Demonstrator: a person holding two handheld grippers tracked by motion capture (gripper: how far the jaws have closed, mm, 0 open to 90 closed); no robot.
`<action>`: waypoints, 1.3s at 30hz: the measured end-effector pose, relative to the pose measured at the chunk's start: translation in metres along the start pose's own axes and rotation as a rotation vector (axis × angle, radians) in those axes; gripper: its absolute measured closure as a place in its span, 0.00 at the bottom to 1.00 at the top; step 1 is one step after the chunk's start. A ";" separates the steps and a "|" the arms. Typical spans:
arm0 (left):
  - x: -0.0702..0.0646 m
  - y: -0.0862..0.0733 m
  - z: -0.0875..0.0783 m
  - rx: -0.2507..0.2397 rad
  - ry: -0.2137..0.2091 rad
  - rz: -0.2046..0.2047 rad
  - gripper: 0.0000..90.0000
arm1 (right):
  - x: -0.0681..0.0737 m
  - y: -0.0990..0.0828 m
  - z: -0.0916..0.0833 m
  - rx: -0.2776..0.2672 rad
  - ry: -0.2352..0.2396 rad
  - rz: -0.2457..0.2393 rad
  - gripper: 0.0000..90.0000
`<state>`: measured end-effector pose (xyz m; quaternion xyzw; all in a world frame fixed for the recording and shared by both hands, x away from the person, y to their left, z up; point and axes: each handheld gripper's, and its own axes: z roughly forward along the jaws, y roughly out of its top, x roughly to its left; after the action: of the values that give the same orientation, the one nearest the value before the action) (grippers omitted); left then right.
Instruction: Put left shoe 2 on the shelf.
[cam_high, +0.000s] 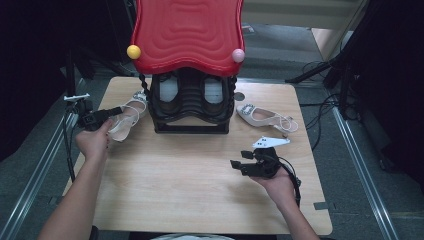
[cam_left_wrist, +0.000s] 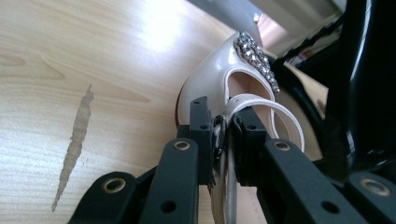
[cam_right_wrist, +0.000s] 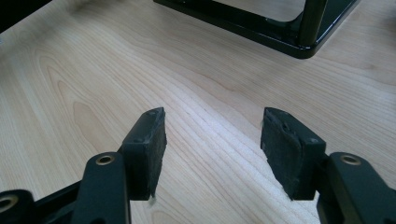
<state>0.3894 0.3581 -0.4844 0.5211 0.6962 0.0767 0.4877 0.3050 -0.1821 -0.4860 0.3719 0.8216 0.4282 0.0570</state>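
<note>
Your left gripper (cam_left_wrist: 226, 128) pinches strap of cream sandal (cam_left_wrist: 219, 79), jaws squeezed tight on it. Sandal sits at table's (cam_high: 200, 190) left side, just beside black shoe rack (cam_high: 192, 107) with red top. Your right gripper (cam_right_wrist: 212, 140) rests low over bare wood, jaws wide apart, holding nothing. Second sandal (cam_high: 265, 117) lies right of rack.
</note>
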 end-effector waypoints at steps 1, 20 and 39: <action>0.001 0.003 -0.002 -0.002 -0.002 -0.002 0.90 | 0.000 0.000 0.000 -0.003 0.000 -0.001 0.46; -0.032 0.063 -0.035 -0.071 -0.017 0.019 0.90 | -0.002 0.000 -0.004 -0.020 -0.002 0.008 0.46; -0.093 0.133 -0.080 -0.155 -0.066 0.051 0.90 | -0.002 0.000 -0.004 -0.022 0.000 0.006 0.46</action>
<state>0.4137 0.3748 -0.3059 0.5016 0.6583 0.1256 0.5470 0.3047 -0.1863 -0.4840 0.3737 0.8158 0.4373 0.0596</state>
